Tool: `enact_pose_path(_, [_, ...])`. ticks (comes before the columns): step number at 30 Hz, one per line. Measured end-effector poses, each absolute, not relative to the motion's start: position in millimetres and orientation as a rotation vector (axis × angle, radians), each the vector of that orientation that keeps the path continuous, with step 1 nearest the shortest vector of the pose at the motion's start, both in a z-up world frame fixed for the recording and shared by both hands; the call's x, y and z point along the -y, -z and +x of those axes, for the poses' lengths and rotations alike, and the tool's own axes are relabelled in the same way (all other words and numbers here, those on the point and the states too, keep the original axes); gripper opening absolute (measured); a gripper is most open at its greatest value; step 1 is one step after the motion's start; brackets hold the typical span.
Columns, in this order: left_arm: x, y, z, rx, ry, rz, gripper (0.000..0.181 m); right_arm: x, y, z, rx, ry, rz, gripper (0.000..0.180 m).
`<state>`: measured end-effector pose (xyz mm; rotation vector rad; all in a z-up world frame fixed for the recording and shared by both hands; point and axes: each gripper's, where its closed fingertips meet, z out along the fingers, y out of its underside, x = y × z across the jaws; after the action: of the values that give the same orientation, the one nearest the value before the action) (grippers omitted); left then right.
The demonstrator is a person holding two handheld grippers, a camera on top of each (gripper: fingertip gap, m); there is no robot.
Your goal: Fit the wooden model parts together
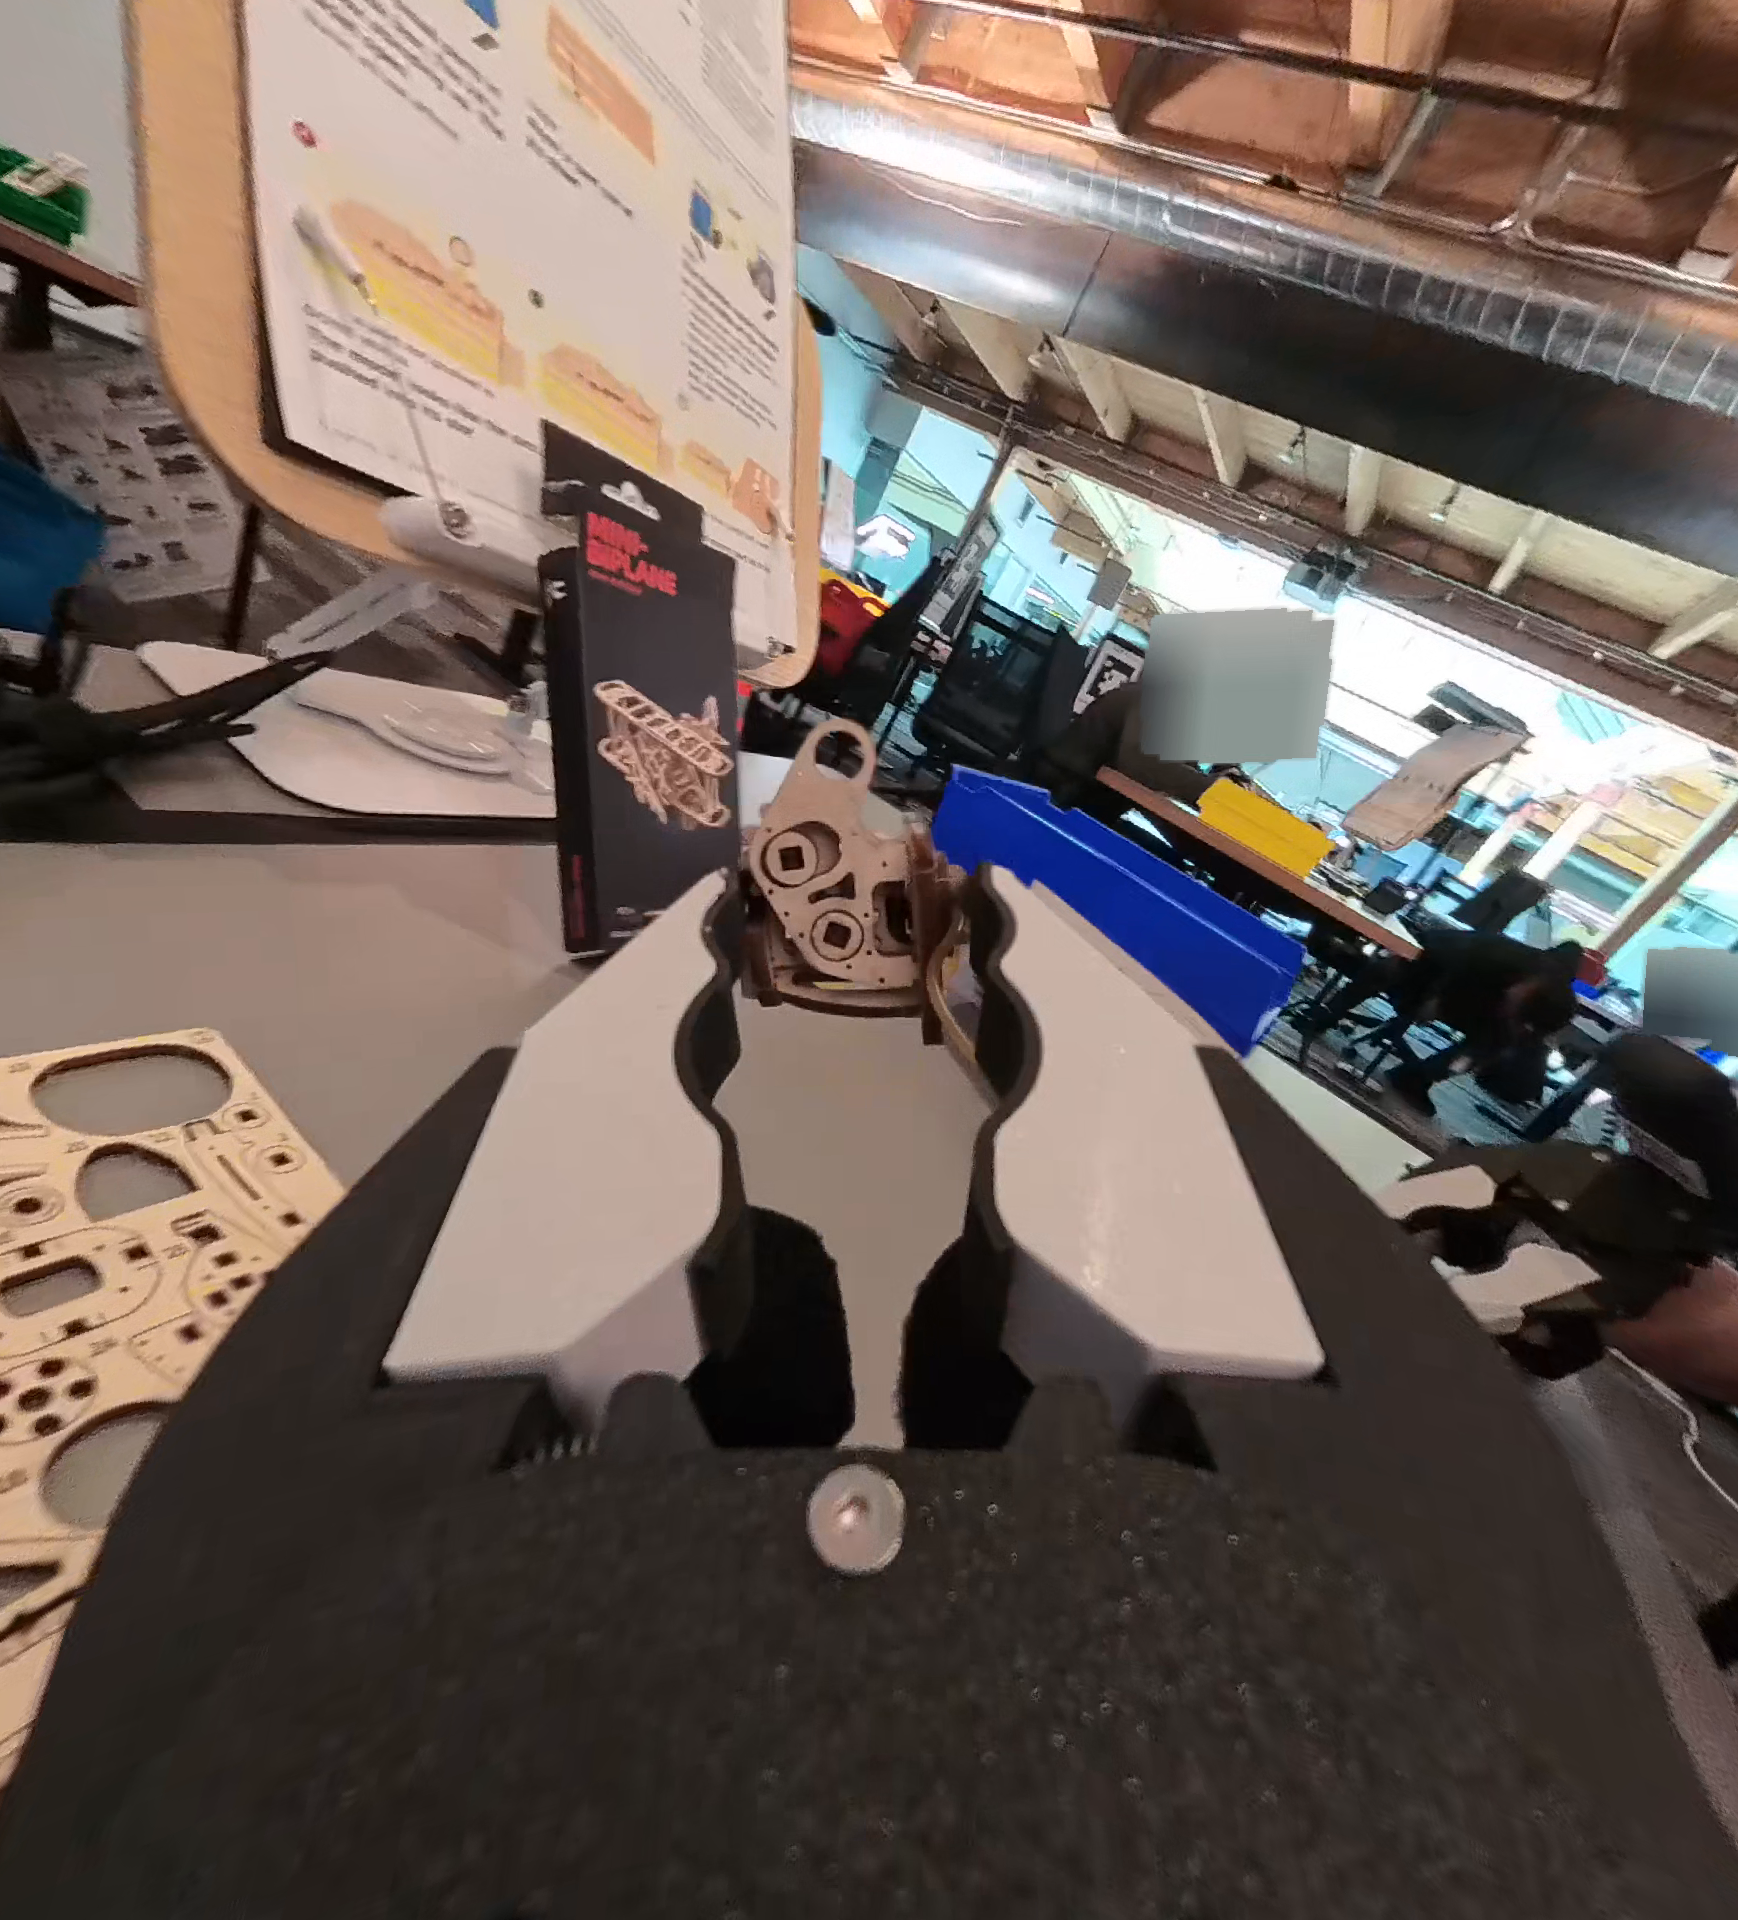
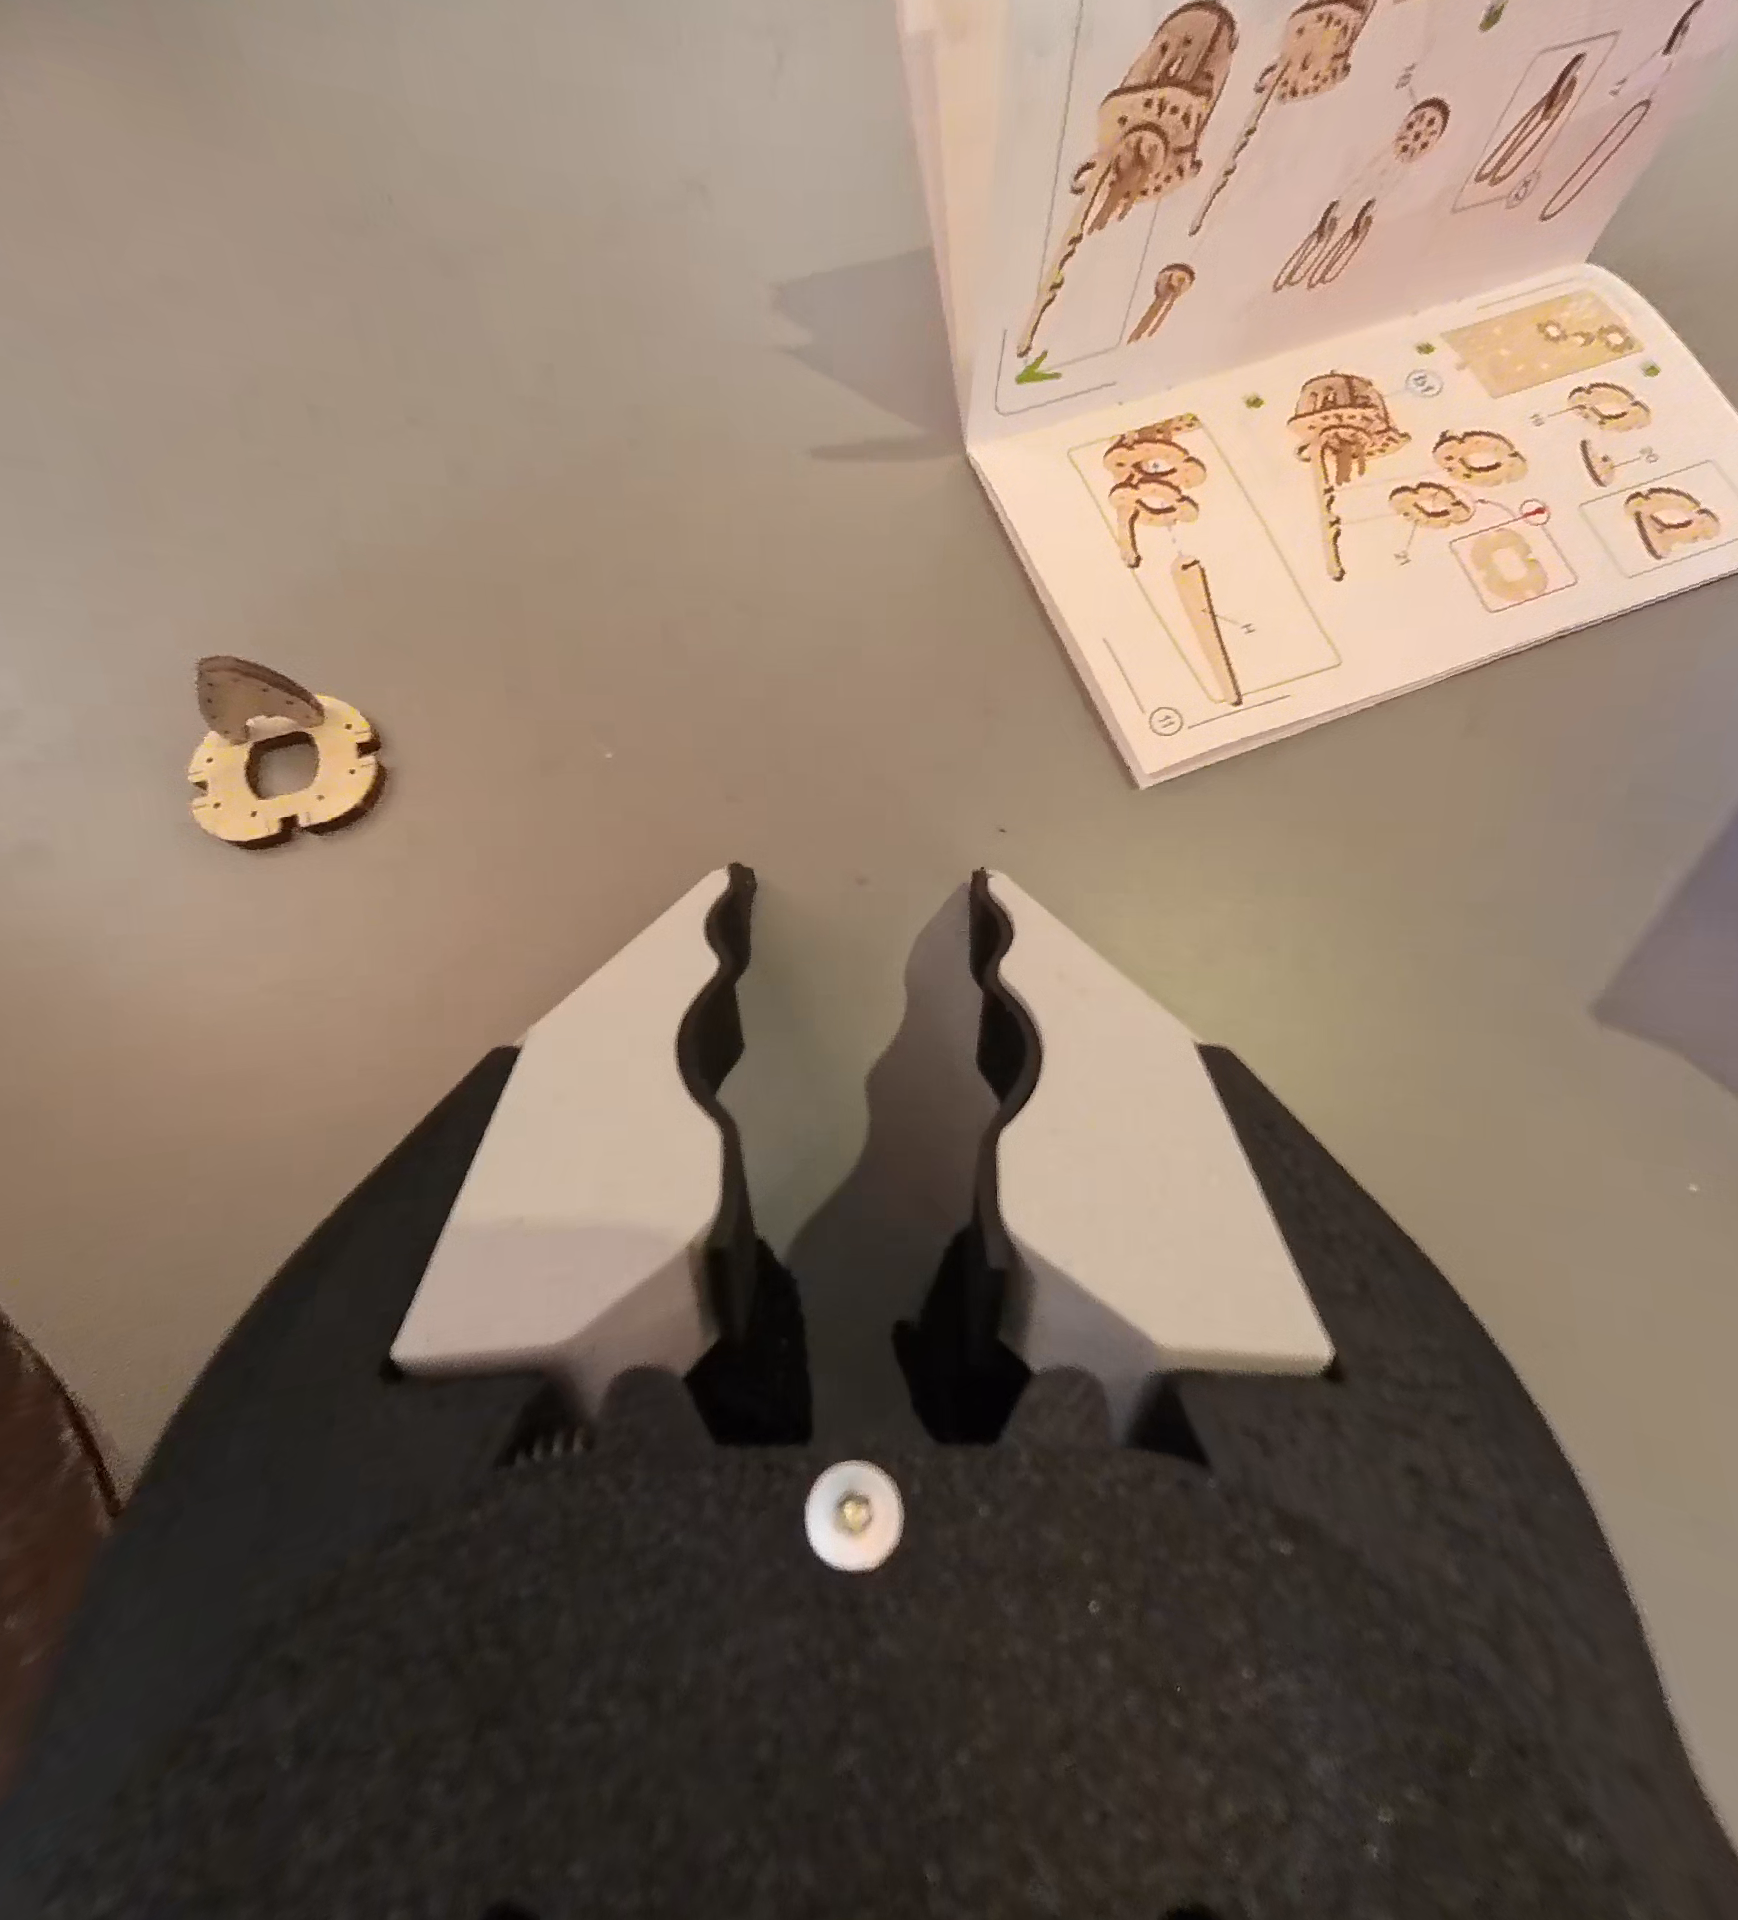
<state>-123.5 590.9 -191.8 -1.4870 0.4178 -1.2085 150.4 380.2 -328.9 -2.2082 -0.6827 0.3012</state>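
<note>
My left gripper [image 1: 854, 902] is shut on a partly built wooden model assembly [image 1: 823, 935], a cluster of laser-cut plates with round and square holes, and holds it above the grey table [image 1: 273, 935]. My right gripper [image 2: 863, 883] is open and empty, pointing down at the grey table [image 2: 532, 416]. A small flat wooden part [image 2: 283, 769] with a square hole and an upright tab lies on the table, ahead and to the left of the right gripper. A punched-out wooden parts sheet [image 1: 44, 1247] lies at the left in the left wrist view.
An open instruction booklet [image 2: 1364, 499] stands ahead and to the right of the right gripper. A black kit box [image 1: 647, 758] stands behind the assembly, with a blue bin [image 1: 1114, 914] to its right and a propped instruction board [image 1: 532, 239] behind. A person's arm [image 1: 1727, 1340] shows at the right. There is about 40 centimetres between the tips of the two grippers.
</note>
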Motion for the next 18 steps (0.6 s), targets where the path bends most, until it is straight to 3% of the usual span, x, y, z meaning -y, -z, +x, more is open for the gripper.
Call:
enact_pose_path(9, [-577,189,-111,-0.389,1.473,-1.47,0.04,-381,329,150,0.671,-0.298,-2.211,0.041])
enact_pose_path(18, [-571,200,-96,-0.475,1.449,-1.527,0.041,-382,329,149,0.666,-0.296,-2.212,0.041])
